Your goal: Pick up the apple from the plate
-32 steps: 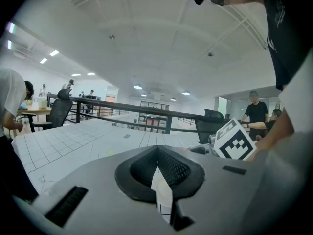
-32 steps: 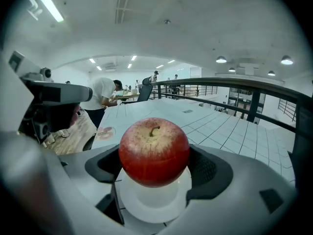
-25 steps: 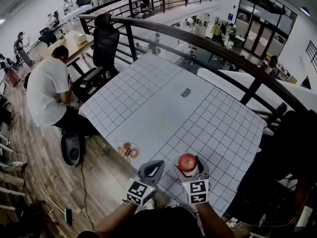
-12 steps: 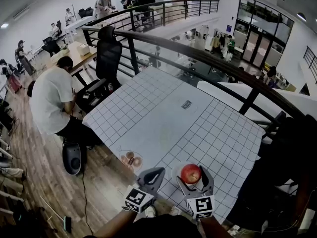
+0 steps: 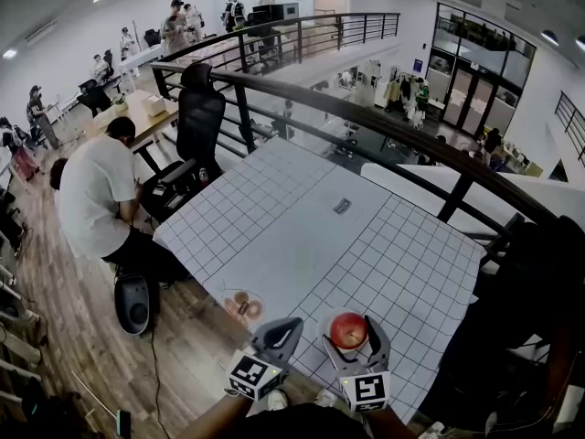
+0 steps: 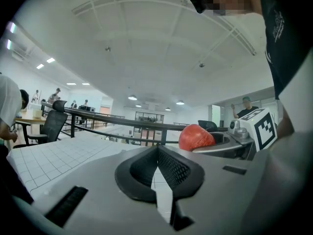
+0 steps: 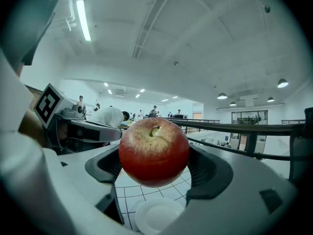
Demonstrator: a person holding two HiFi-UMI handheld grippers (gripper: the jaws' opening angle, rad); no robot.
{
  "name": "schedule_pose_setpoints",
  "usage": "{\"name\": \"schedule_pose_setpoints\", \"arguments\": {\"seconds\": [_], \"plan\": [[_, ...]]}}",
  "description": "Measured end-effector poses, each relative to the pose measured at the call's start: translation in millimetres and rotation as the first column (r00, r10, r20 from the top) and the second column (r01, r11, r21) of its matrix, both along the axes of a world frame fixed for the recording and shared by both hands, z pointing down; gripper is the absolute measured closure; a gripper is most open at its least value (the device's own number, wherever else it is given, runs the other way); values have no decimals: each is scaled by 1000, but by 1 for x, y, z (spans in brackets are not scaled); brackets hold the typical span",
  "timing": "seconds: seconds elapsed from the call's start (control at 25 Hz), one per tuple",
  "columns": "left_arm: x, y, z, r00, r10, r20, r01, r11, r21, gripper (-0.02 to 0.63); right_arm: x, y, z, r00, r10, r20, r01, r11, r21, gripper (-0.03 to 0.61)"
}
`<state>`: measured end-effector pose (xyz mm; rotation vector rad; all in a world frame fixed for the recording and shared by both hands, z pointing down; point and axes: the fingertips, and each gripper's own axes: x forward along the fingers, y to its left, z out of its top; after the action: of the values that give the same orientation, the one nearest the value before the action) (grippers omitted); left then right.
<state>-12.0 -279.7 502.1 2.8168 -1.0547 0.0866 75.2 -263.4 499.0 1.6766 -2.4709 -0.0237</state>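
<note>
Scene: a worktop (image 5: 302, 218) covered by a gridded sheet, beside a railing above an open office.
Right hand-held gripper (image 5: 351, 338): clamped on the red apple (image 7: 154, 152), one jaw on each side of it, stem pointing up.
Where the apple is: in the air over the near right corner of the worktop. The right gripper view shows the white plate (image 7: 155, 217) directly below it with open space between them, so the apple is no longer resting on the plate.
Left hand-held gripper (image 6: 157, 166): jaws closed together with nothing between them, held just beside my right one near the near edge.
Other things: a small dish of brown items (image 5: 240, 305) at the near edge to the left, which I cannot identify further, and a small card (image 5: 342, 206) near the middle.
Step in hand: I judge this to be the lift itself, with the grasp made and the task almost complete.
Next move: it calls for steady pressure and a level, slow rise, since a smooth round apple could roll out of two jaws.
Change from a second ago: both grippers now sit lower in the head view, closer to the near edge. More of the room shows above, so part of that shift is my head tilting. The grip on the apple looks unchanged.
</note>
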Motion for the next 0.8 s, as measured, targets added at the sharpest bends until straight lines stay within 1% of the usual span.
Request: {"name": "schedule_pose_setpoints", "arguments": {"seconds": [0.12, 0.44, 0.64, 0.8], "plan": [[2, 0, -2, 1000, 9, -3, -9, 1000, 5, 592, 2, 0, -2, 1000, 10, -14, -10, 1000, -3, 172], [3, -1, -2, 1000, 16, -5, -16, 1000, 9, 592, 1, -1, -6, 1000, 18, -4, -18, 1000, 11, 172], [1, -2, -3, 1000, 19, -10, -19, 1000, 8, 592, 0, -3, -4, 1000, 30, -4, -30, 999, -11, 172], [1, -1, -3, 1000, 19, -5, -19, 1000, 12, 592, 0, -3, -4, 999, 36, -8, -36, 999, -4, 172]]}}
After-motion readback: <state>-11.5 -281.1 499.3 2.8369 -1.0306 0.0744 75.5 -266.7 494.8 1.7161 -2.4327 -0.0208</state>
